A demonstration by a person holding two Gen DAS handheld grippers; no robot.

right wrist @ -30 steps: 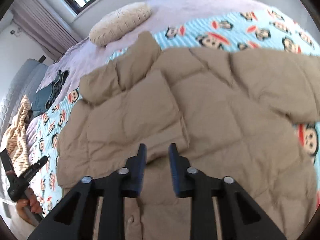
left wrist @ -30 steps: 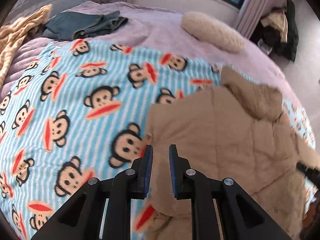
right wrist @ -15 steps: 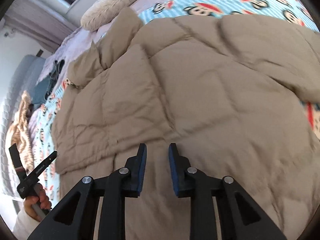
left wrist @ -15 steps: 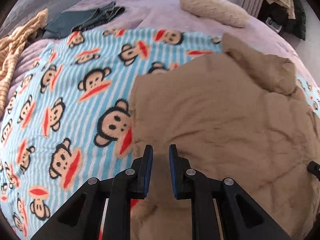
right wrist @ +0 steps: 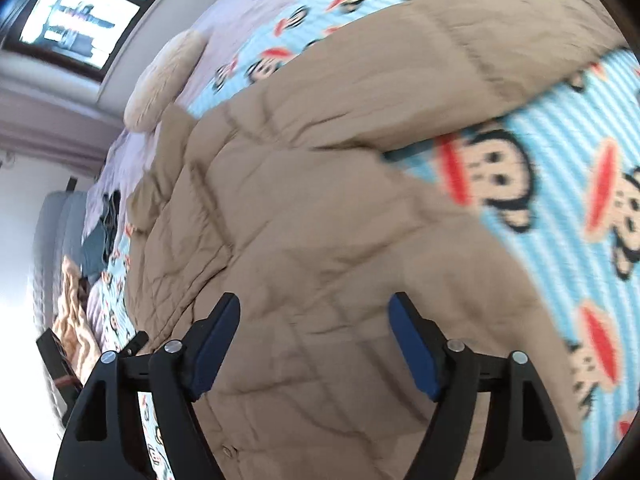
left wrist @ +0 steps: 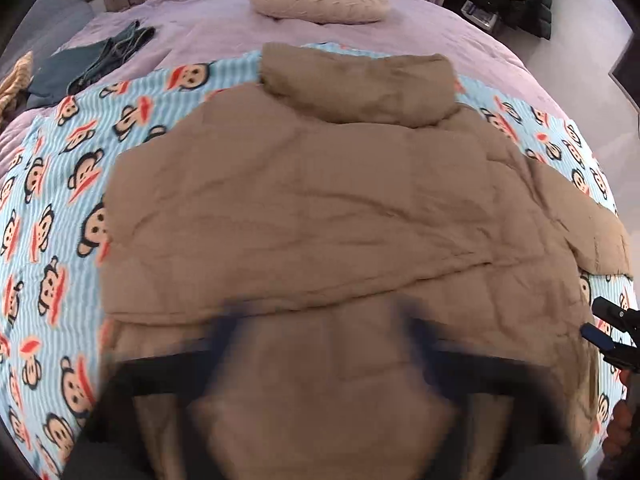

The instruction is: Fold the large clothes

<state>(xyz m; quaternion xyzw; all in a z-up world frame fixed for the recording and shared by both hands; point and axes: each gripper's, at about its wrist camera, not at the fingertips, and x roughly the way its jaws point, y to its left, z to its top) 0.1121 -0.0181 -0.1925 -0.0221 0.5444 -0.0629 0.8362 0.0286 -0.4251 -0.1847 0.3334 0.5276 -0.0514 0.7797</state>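
The bed (left wrist: 420,40) is mostly hidden by a monkey-print blanket (left wrist: 60,216). On it lies the tan padded jacket (left wrist: 320,208). The left gripper (left wrist: 320,320), a blur, and right gripper (right wrist: 314,344) have just been opening their jaws, holding nothing.
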